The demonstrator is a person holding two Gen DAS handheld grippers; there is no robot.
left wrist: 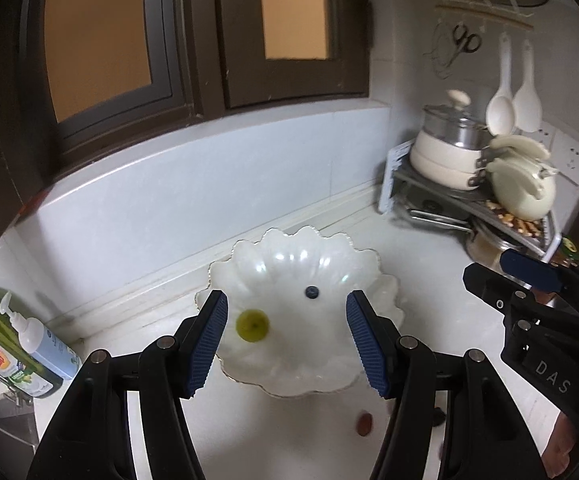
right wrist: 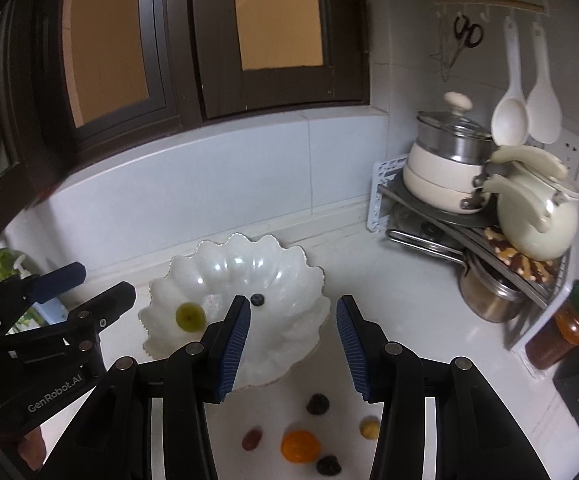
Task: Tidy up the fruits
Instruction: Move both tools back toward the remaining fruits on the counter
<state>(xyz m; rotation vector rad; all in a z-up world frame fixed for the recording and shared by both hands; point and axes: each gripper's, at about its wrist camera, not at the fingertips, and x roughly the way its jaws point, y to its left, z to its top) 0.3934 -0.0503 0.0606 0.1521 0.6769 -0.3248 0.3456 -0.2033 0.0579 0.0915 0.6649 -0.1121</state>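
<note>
A white scalloped bowl sits on the white counter and holds a green grape and a blueberry. My left gripper is open and empty just above the bowl's near side. In the right wrist view the bowl with the grape and blueberry lies ahead and left. My right gripper is open and empty over the bowl's right rim. On the counter below it lie an orange fruit, a red fruit, two dark fruits and a tan one.
A corner rack with cream pots, a kettle and a steel pot stands at the right. A jar stands near it. Soap bottles stand at the left. A tiled wall and dark window frames rise behind the bowl.
</note>
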